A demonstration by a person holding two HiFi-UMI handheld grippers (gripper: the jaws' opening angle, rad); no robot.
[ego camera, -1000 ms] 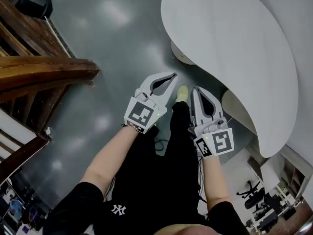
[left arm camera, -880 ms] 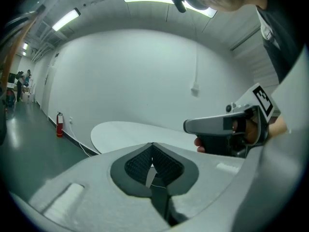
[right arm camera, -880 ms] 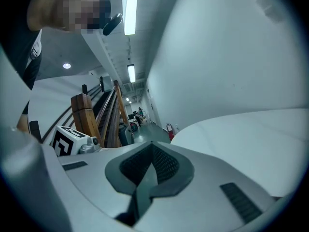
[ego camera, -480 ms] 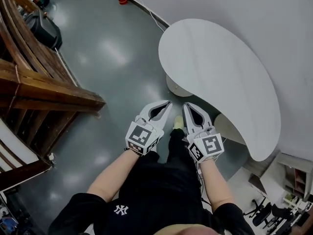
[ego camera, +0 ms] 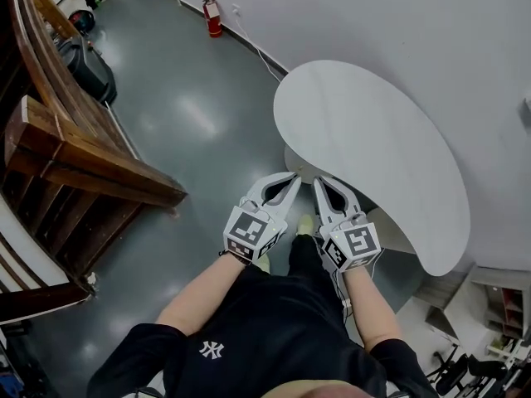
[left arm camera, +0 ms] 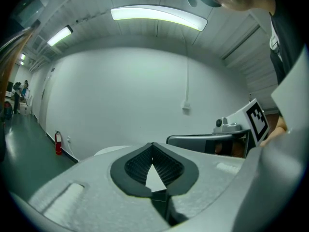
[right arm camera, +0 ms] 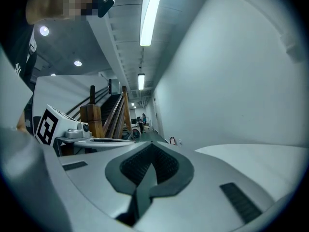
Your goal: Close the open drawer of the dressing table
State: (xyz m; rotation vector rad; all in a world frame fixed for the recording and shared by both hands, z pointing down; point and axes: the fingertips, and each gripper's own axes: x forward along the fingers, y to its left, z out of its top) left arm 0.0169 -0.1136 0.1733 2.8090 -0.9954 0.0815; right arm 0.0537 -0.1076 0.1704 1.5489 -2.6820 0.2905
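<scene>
Here the white kidney-shaped table lies just ahead of both tools, its near edge beside their tips; its drawer cannot be made out. The left tool and right tool are pinched together, empty. A black shirt bears an NY logo.

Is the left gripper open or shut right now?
Shut. The left gripper has its jaw tips touching, with nothing held between them.

A glossy grey floor meets a plain white wall; a red fire extinguisher stands at the wall's foot, with a white cable just beside it; a wooden staircase rises at the left, a black object near it; a ceiling light glows overhead.
</scene>
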